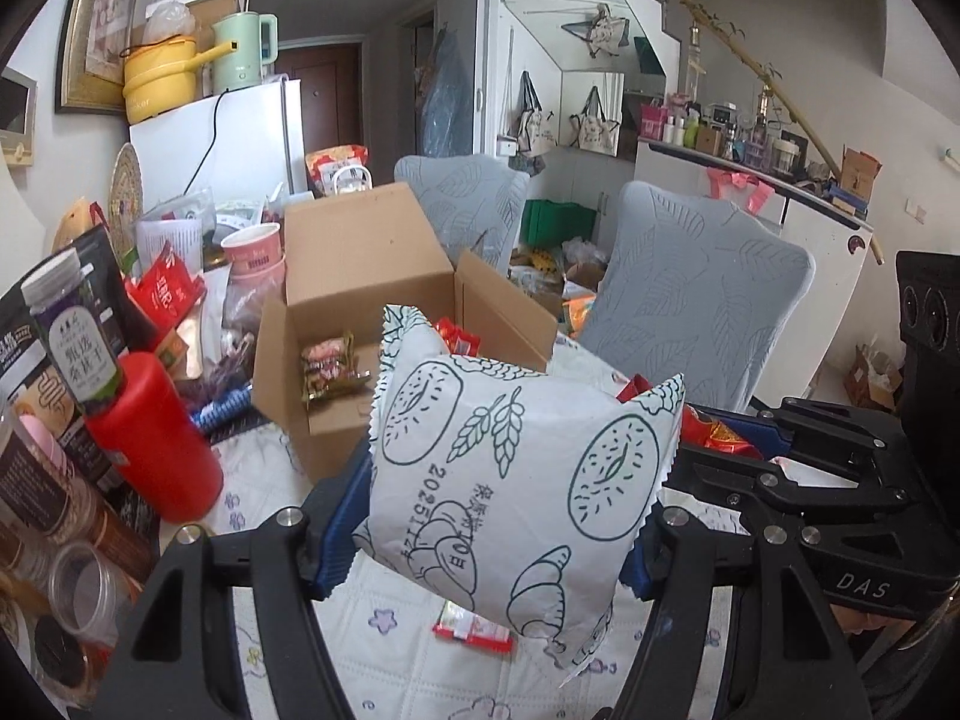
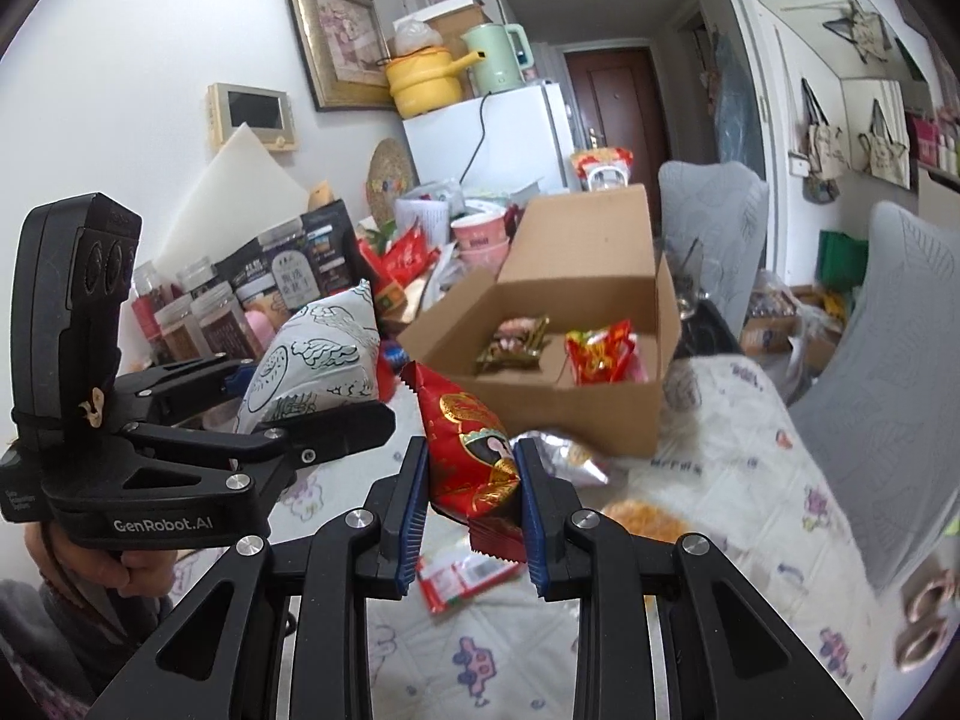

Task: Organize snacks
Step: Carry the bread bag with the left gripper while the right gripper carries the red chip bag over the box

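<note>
My left gripper (image 1: 486, 516) is shut on a puffy white bread packet (image 1: 516, 480) with green drawings, held above the table just in front of the open cardboard box (image 1: 336, 420). The packet and left gripper also show in the right wrist view (image 2: 318, 360). My right gripper (image 2: 471, 480) is shut on a red and gold snack packet (image 2: 468, 444), held above the table before the box (image 2: 600, 414). Inside the box lie a brown-green snack pack (image 2: 510, 345) and a red-yellow one (image 2: 600, 351).
A red cup (image 1: 150, 438), jars (image 1: 72, 594) and packets crowd the table's left side. Small red-white wrappers (image 1: 474, 630) and a silver packet (image 2: 564, 456) lie on the quilted cloth (image 2: 750, 480). Two grey covered chairs (image 1: 690, 294) stand on the right.
</note>
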### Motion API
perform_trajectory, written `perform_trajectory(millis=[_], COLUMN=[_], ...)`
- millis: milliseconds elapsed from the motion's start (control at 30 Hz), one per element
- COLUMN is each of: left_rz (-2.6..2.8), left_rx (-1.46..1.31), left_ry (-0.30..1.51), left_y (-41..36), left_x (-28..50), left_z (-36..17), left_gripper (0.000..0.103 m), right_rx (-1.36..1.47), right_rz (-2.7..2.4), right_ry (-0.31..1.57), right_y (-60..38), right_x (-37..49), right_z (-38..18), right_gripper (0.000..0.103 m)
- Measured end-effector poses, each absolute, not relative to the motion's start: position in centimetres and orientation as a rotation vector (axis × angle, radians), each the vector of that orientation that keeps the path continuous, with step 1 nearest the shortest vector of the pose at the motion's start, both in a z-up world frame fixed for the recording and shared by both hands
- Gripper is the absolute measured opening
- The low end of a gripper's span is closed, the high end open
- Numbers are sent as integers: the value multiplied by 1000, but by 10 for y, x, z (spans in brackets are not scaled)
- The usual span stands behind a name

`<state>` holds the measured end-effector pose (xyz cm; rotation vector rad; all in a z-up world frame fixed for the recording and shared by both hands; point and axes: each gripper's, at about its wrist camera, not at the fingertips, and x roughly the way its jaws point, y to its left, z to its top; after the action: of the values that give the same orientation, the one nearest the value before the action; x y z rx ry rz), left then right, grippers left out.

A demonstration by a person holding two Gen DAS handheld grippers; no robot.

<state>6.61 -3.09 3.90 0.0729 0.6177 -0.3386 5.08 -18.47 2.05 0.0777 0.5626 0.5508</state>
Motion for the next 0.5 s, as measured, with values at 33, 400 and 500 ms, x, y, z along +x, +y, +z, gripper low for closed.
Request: perform_trajectory(millis=[33,400,500], left_rz=[-338,-313,-305], left_rx=[72,59,57], left_ry=[611,542,532], left_y=[-31,-22,-19], left_x=[70,120,138], left_z=[41,65,67], left_gripper=[67,67,67], right_rx=[67,11,-3], right_rz=[545,513,506], right_ry=[555,512,509], right_y=[-184,-173,-169], right_x=[55,106,125], right_z=[24,49,51], right_gripper=[27,27,27])
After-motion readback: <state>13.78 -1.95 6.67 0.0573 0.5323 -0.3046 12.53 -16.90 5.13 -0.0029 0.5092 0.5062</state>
